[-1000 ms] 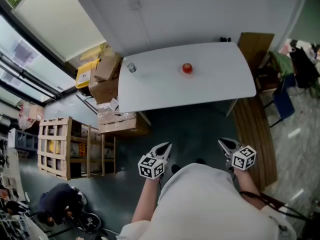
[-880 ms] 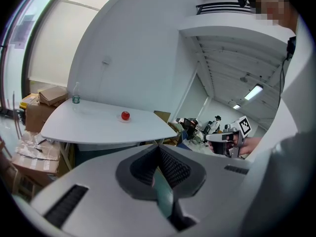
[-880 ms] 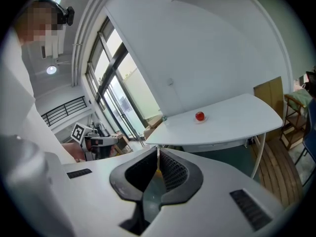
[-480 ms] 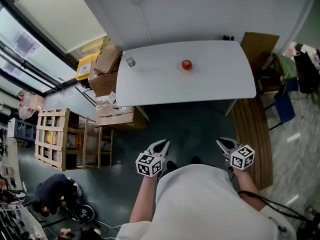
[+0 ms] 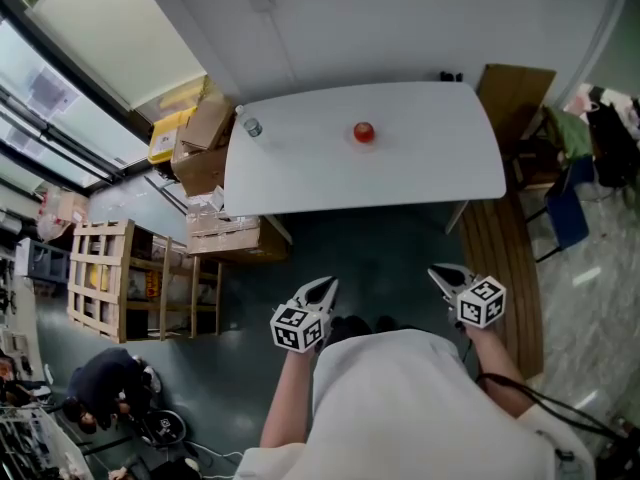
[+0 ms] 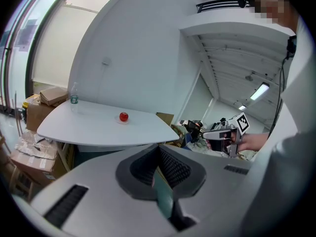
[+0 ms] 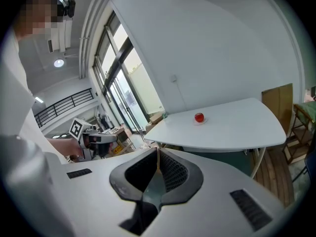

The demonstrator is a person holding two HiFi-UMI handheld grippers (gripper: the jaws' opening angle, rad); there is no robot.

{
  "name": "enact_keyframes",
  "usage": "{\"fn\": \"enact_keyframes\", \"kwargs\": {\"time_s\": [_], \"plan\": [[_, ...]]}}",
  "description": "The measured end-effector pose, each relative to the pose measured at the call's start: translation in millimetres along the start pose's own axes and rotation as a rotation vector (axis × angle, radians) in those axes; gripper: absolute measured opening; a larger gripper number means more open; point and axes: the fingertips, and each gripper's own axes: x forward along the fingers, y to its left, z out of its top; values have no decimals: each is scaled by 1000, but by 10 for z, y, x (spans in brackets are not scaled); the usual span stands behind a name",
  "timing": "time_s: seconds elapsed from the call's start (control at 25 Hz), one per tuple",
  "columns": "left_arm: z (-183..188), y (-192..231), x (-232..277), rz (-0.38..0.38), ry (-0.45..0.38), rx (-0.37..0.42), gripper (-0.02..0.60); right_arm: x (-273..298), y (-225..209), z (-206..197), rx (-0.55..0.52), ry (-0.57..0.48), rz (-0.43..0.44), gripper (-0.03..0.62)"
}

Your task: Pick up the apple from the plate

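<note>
Table: a white table stands against the wall, well ahead of the person, with open floor between them
Boxes: cardboard boxes are piled at the table's left end, with a wooden crate nearer on the floor; none of them lie on the way to the fruit
Approach: the task looks to be at its very start, the walk-up; neither tool is anywhere near the table, so nothing is reached or gripped yet
Next move: the person needs to close the gap to the table's front edge, spread one pair of jaws wide enough for round fruit, then bring them in from either side without tipping the dish
Left gripper: the left gripper is held low in front of the body, aimed toward the table; its jaws are pressed together with nothing between them
Right gripper: the right gripper is level with the other and well apart from it; its jaws likewise meet, and it carries nothing
Bottle: a small bottle stands upright at the table's far left corner, well apart from the fruit
Plate: a small pale plate sits near the middle of the table, toward the wall
Apple: the red apple rests on that plate, untouched
</note>
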Motion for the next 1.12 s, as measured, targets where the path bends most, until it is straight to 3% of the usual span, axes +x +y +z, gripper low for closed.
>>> {"fn": "enact_keyframes", "kwargs": {"time_s": [0.44, 0.84, 1.12], "plan": [[196, 191, 301, -27, 12, 3, 2, 136, -255, 160, 16, 2, -31, 40], [661, 616, 775, -97, 35, 19, 2, 521, -579, 499, 64, -25, -120, 40], [978, 999, 1054, -162, 93, 50, 2, 889, -732, 747, 112, -41, -182, 40]]}}
